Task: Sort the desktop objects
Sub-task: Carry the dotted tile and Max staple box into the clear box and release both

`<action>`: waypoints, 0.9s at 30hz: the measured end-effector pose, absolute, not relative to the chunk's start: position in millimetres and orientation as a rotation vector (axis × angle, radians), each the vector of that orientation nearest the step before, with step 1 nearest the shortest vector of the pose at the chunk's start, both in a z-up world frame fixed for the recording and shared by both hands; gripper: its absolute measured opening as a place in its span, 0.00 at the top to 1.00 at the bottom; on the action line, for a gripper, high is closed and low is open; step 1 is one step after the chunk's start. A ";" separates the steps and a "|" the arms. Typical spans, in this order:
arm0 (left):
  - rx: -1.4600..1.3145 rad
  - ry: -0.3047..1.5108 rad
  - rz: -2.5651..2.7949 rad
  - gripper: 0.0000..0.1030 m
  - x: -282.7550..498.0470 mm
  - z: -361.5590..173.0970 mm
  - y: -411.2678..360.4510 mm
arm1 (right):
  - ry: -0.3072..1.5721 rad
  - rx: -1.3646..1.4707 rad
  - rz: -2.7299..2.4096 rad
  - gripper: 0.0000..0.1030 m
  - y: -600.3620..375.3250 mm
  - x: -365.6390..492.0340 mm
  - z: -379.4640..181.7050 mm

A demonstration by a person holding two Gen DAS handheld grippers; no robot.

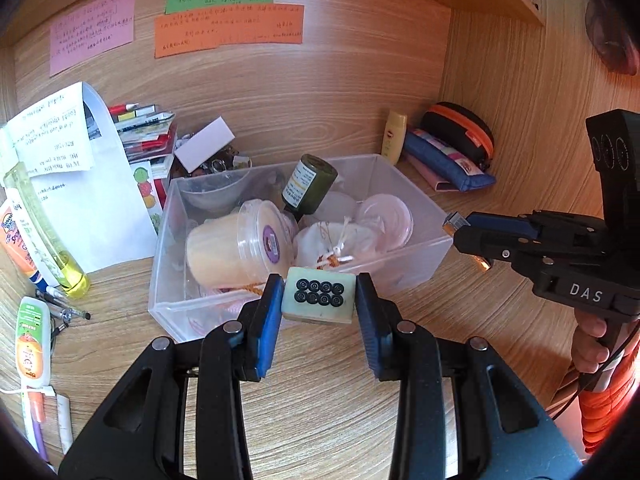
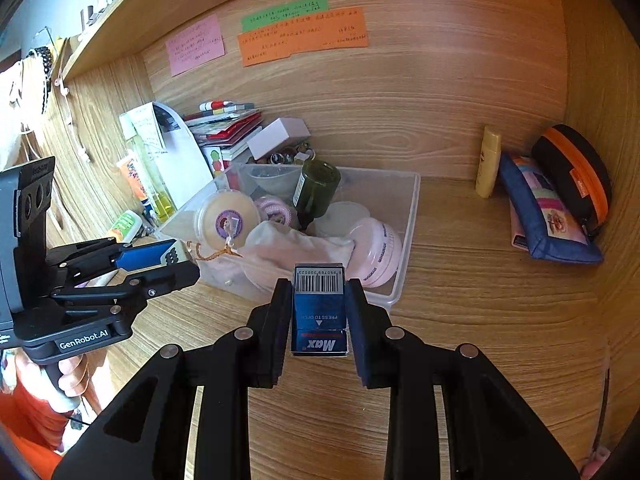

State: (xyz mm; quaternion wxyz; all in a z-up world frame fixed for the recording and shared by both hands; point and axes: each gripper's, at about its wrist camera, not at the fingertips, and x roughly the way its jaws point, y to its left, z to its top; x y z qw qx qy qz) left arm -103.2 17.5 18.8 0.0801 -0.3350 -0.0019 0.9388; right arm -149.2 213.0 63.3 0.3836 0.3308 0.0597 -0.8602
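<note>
Wood-grain tabletop [image 1: 320,420] with clear bin [image 1: 416,216]: left hand-held gripper [image 1: 319,300] pinches a mahjong tile [image 1: 319,300] at its near wall, and may snag the orange cord; only the right view shows the right hand-held gripper [image 2: 319,312] clamping a blue staple box [image 2: 319,312].

The handwriting on the pink note [image 1: 92,30], green note [image 1: 219,0] and orange note [image 1: 229,30] ahead of the left gripper [image 1: 320,300] is staying too small to read. The gripper's blue pads are covering both side faces of the pale mahjong tile [image 1: 319,300], and the tile is hiding part of the clear bin's [image 1: 424,248] near wall. Inside the bin, the white cloth pouch [image 1: 336,240] is overlapping the round pink cases behind it. The right gripper [image 2: 319,308] is masking the sides of the blue staple box [image 2: 319,312]. The frame edge is cutting off the tubes [image 1: 30,348] lying far left.
</note>
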 end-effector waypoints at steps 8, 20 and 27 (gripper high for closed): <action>-0.950 -0.014 2.816 0.65 -121.1 34.3 18.7 | 0.137 0.871 -2.190 0.76 202.2 -168.3 61.6; -0.976 -0.009 2.808 0.65 -150.6 27.9 24.0 | 0.157 0.897 -2.191 0.76 181.3 -189.0 55.6; -1.032 -0.017 2.784 0.65 -165.9 14.8 26.4 | 0.177 0.921 -2.196 0.76 175.2 -197.3 47.1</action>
